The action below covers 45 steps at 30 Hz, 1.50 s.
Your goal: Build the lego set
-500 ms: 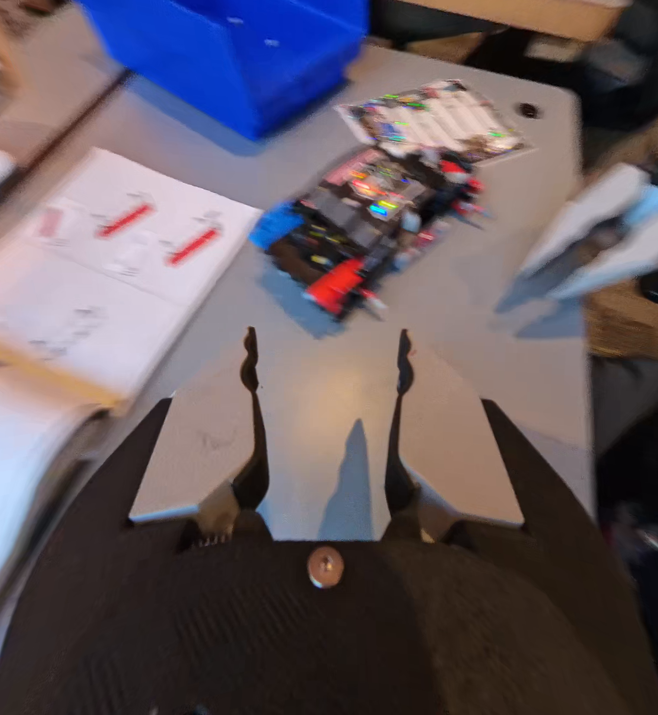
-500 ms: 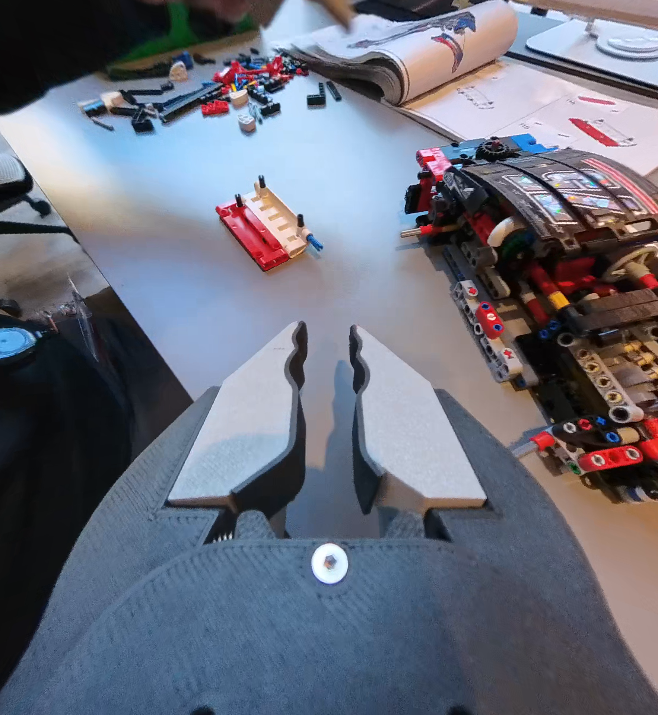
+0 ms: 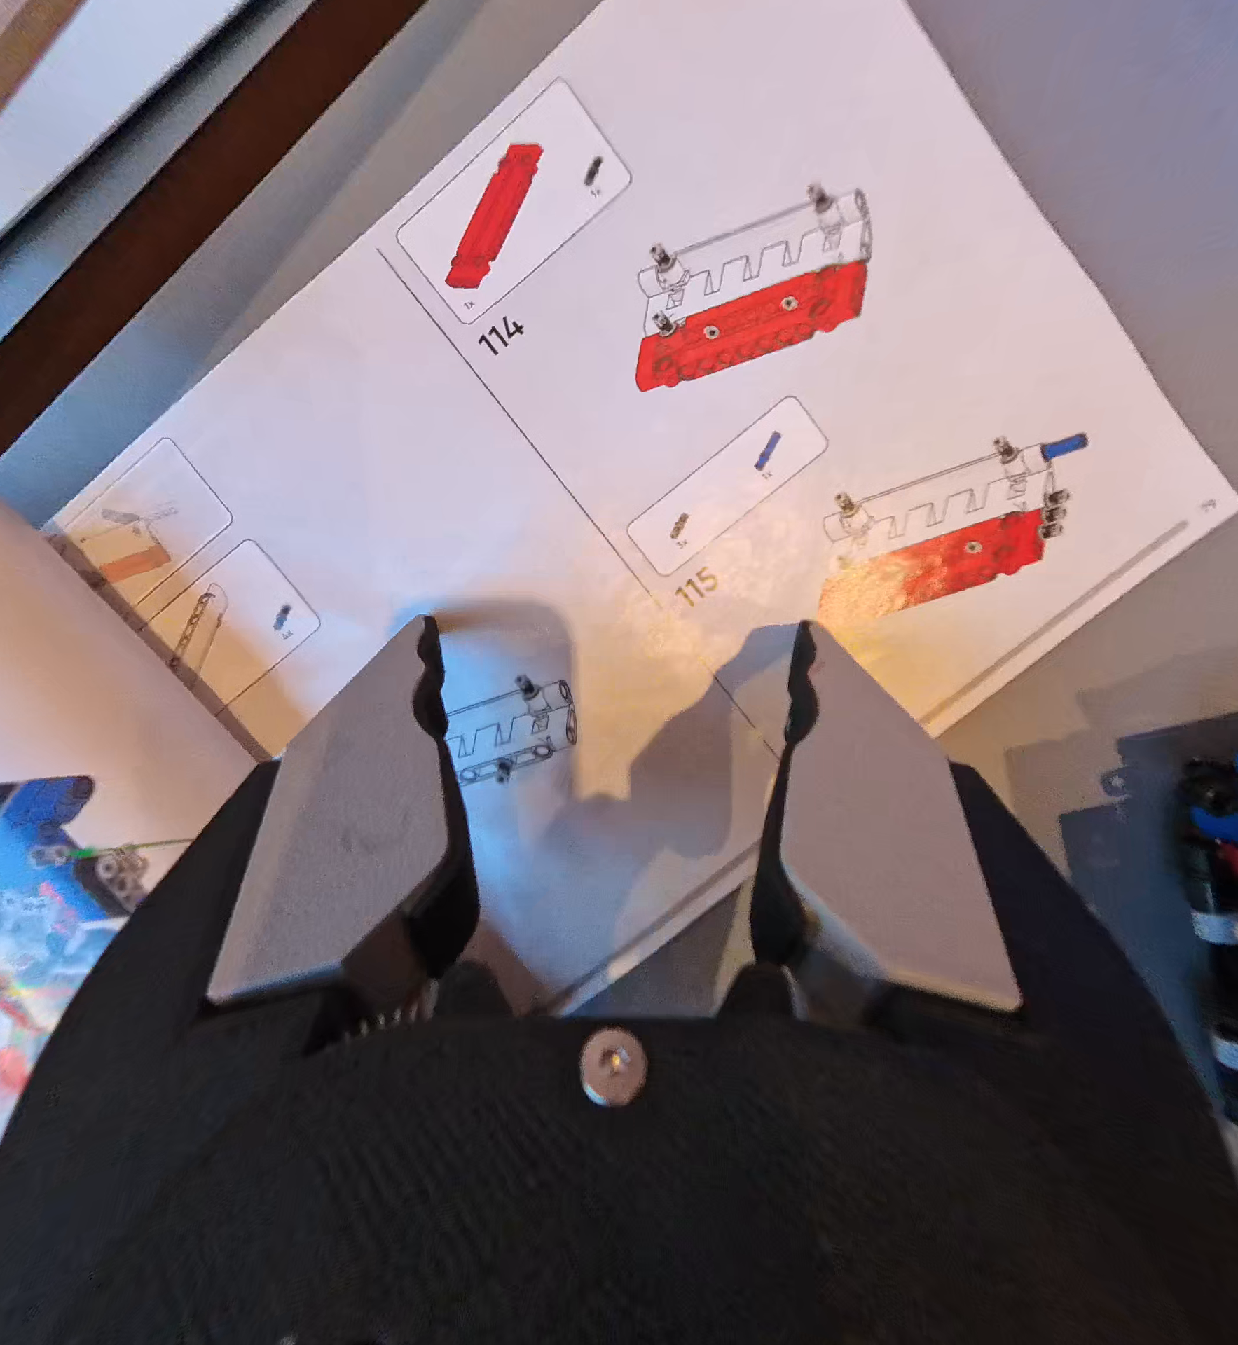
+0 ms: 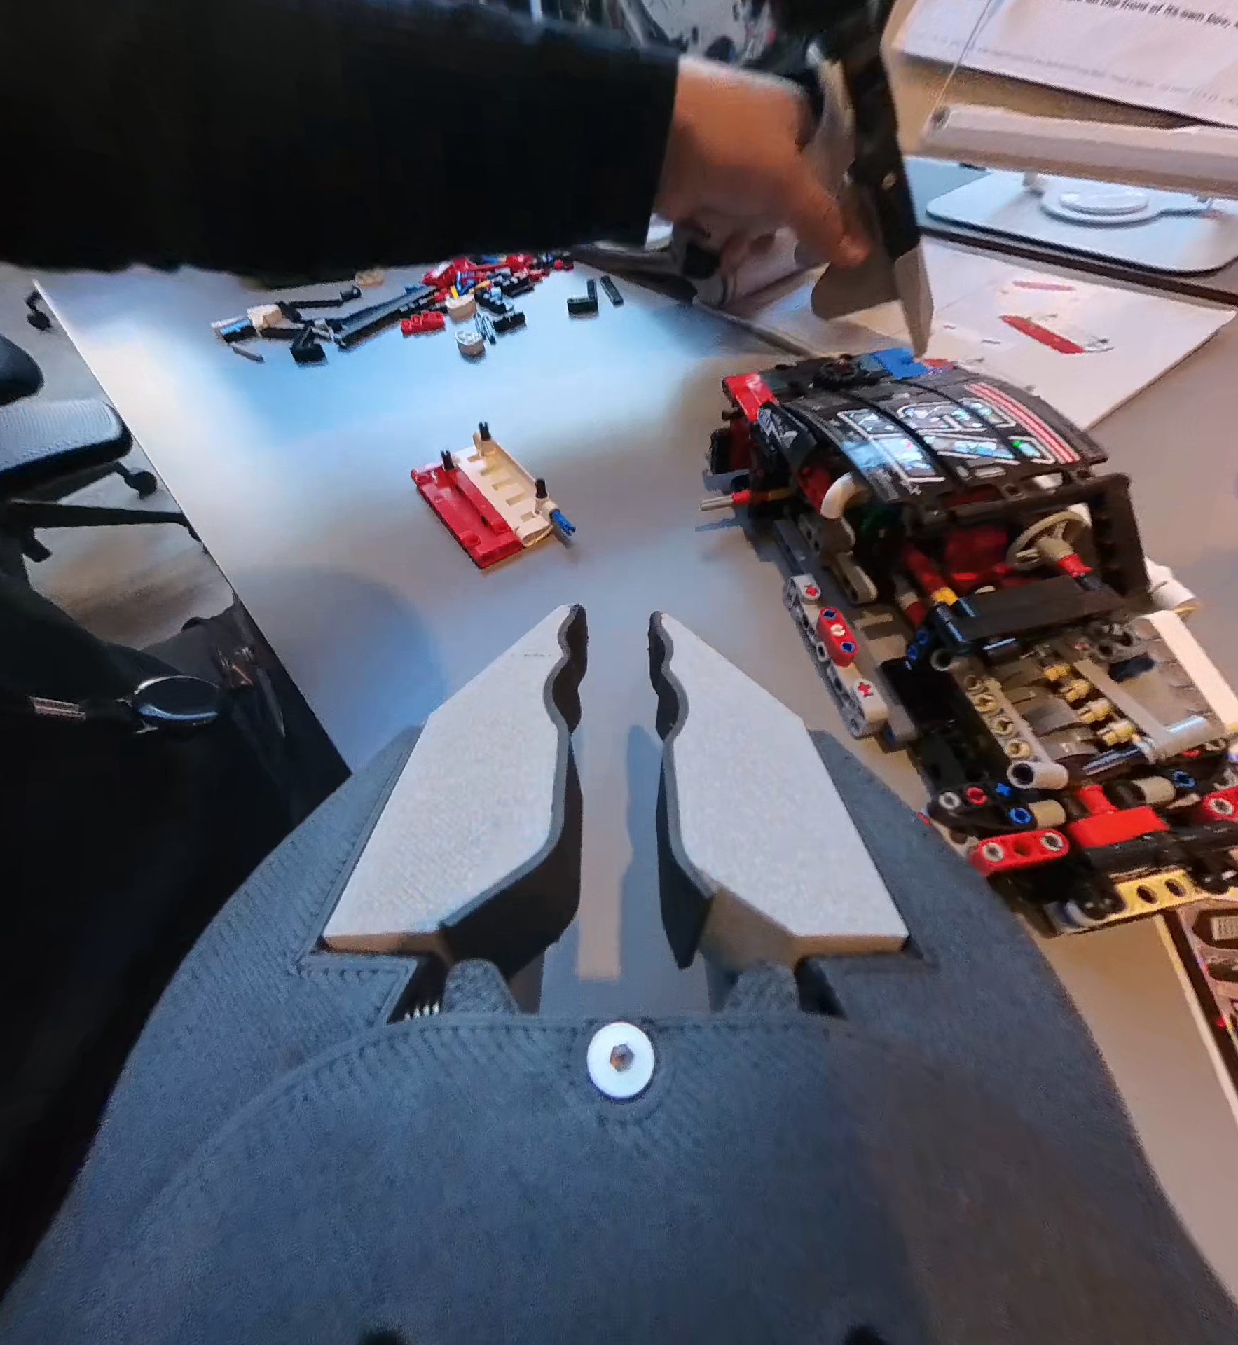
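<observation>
Grey surface (image 4: 354,451) first. Half-built black-and-red lego car (image 4: 965,582) right of right gripper (image 4: 616,626), jaws slightly apart, empty. Red-and-white brick subassembly (image 4: 488,498) ahead. Left gripper (image 3: 612,637) jaws wide, empty, over open white instruction booklet (image 3: 674,218). Risk: snagging page.

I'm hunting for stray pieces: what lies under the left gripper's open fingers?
Only the open instruction booklet lies beneath the left gripper; no loose pieces show there. The fingers and the black body cover the page's near edge.
</observation>
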Each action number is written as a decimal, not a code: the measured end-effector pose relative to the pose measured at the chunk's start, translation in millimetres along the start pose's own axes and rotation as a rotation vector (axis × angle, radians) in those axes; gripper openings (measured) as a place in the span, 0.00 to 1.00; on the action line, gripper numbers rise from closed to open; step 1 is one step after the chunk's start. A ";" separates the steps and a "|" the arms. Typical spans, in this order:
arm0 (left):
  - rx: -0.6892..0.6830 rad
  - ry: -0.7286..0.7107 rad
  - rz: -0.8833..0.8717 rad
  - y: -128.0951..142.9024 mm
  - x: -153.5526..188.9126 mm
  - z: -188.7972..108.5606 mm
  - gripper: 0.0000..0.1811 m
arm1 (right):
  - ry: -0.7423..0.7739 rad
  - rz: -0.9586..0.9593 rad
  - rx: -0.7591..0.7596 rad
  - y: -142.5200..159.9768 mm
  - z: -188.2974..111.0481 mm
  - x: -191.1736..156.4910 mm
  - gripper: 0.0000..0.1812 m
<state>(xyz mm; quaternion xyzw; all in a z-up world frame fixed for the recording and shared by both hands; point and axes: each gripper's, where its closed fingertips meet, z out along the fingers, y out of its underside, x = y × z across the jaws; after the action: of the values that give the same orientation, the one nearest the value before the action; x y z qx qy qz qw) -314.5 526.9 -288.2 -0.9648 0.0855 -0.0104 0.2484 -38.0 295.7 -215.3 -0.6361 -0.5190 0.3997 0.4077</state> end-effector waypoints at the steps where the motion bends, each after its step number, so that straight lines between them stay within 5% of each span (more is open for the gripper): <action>1: 0.045 0.010 -0.010 0.5 -0.2 0.3 0.52 | -0.009 0.002 0.007 -3.3 -1.3 1.6 0.08; 3: 0.141 0.012 -0.013 0.2 -1.8 -0.4 0.49 | -0.025 -0.016 0.003 -13.2 -1.7 9.4 0.08; 4: 0.159 0.003 -0.021 0.6 -4.9 -2.5 0.41 | -0.029 -0.030 -0.006 -21.2 -0.4 16.1 0.09; 6: 0.175 -0.011 -0.022 3.1 -10.4 -5.9 0.00 | -0.043 -0.057 -0.051 -40.7 7.2 33.6 0.12; 7: 0.204 -0.001 -0.027 3.1 -10.8 -5.8 0.00 | -0.034 -0.084 -0.080 -50.8 14.0 46.8 0.11; 14: 0.237 0.096 -0.101 3.2 -10.6 -6.0 0.00 | 0.055 -0.329 -0.420 -90.5 124.1 174.6 0.17; 20: 0.270 0.101 -0.109 3.3 -10.5 -6.4 0.00 | 0.006 -0.240 -0.793 -43.8 220.6 225.6 0.36; 22: 0.267 0.119 -0.120 3.5 -10.3 -6.8 0.00 | 0.001 -0.252 -0.866 -31.0 227.3 233.6 0.45; 28: 0.244 0.219 -0.128 6.9 -1.0 -12.1 0.00 | -0.040 -0.179 -0.804 -29.0 232.9 230.9 0.37; 32: 0.354 0.449 -0.165 -11.1 18.6 -54.2 0.00 | -0.015 -0.169 -0.897 -27.1 229.3 231.4 0.39; 34: 0.387 0.450 -0.122 -14.5 18.0 -71.5 0.00 | -0.021 -0.160 -0.897 -27.8 233.4 228.3 0.40; 39: 0.210 0.434 -0.050 19.7 23.7 -51.1 0.00 | -0.047 -0.193 -0.880 -29.9 240.3 223.7 0.40; 40: 0.182 0.436 -0.024 27.5 26.6 -47.5 0.02 | -0.050 -0.197 -0.892 -29.8 240.3 223.5 0.40; 41: 0.166 0.425 0.008 33.8 28.9 -45.0 0.30 | -0.054 -0.201 -0.904 -29.7 240.3 222.8 0.39; 42: 0.159 0.387 0.028 37.3 28.1 -42.4 0.43 | -0.060 -0.208 -0.914 -29.8 240.5 221.6 0.38; 45: 0.143 0.345 0.108 42.9 31.7 -44.1 0.46 | -0.079 -0.236 -0.941 -30.1 240.3 214.6 0.29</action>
<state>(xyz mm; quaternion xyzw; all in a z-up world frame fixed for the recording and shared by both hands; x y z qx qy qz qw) -292.9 463.5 -270.9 -0.9227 0.1774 -0.1683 0.2980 -241.6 536.1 -289.1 -0.6725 -0.7271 0.0966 0.0983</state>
